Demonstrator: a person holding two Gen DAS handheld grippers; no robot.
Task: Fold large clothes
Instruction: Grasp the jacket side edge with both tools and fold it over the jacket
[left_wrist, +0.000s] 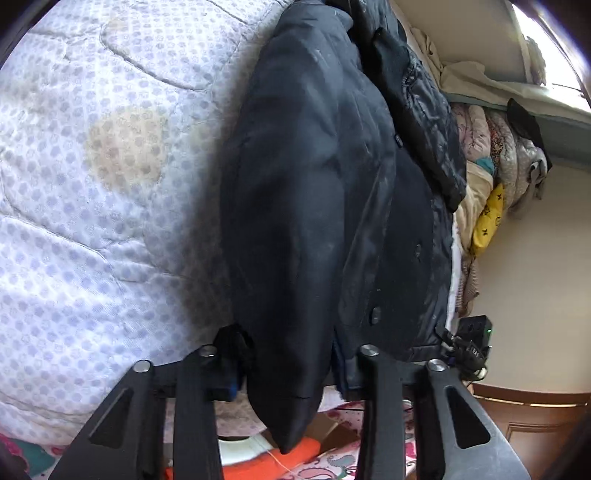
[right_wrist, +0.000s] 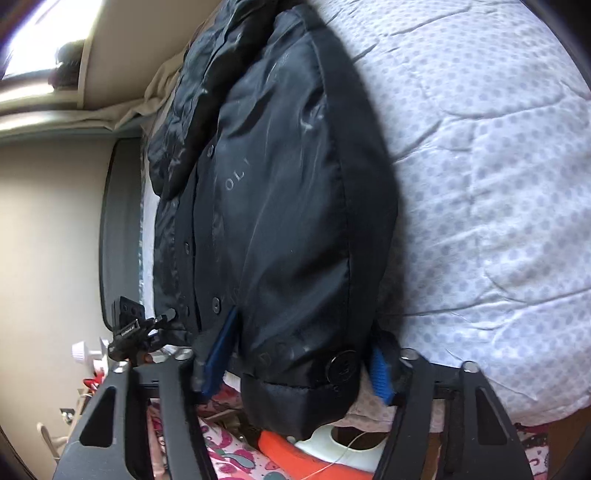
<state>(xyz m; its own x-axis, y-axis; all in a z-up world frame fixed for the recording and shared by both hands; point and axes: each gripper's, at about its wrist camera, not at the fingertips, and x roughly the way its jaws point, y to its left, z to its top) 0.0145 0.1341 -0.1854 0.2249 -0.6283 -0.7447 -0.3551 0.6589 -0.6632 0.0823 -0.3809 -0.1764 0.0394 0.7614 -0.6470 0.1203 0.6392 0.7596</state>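
The left black two-finger gripper (left_wrist: 291, 365), at the lower centre of its frame, stands spread wide. The right black two-finger gripper (right_wrist: 295, 365) (blue pads (right_wrist: 380, 373) showing) likewise gapes wide at lower centre.

Faint pale letters "OLI" on black jacket (right_wrist: 280, 206) front — rest of print unreadable, no other txt.

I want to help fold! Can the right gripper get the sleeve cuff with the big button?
Probably yes. The right gripper is open, with its blue pads on either side of the black jacket's buttoned cuff. Nothing sits between them, so closing should pinch it.
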